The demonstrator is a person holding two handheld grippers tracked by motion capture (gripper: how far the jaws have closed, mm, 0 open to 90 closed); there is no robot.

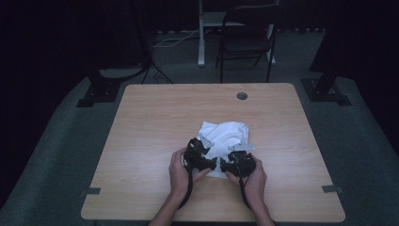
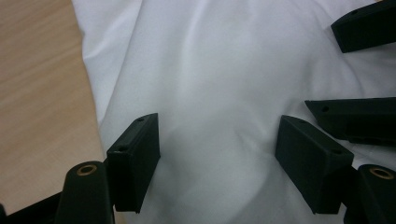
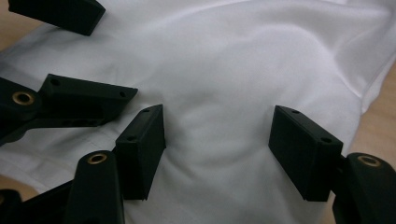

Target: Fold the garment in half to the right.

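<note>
A white cloth [image 1: 223,137] lies rumpled in a loose heap near the middle of the wooden counter [image 1: 155,122], its near edge closest to the person. Its surface shows soft folds and no neat crease, so the folding or smoothing work looks barely begun. The left tool [image 2: 217,147] hovers just over the cloth with its jaws spread wide and nothing between them but bare fabric below. The right tool [image 3: 217,149] stands beside it, jaws likewise wide apart and gripping nothing. Both tools sit close together at the cloth's near edge, each held in a hand [image 1: 178,172]. A grasp on the fabric is not yet made; everything after that is left to do.
</note>
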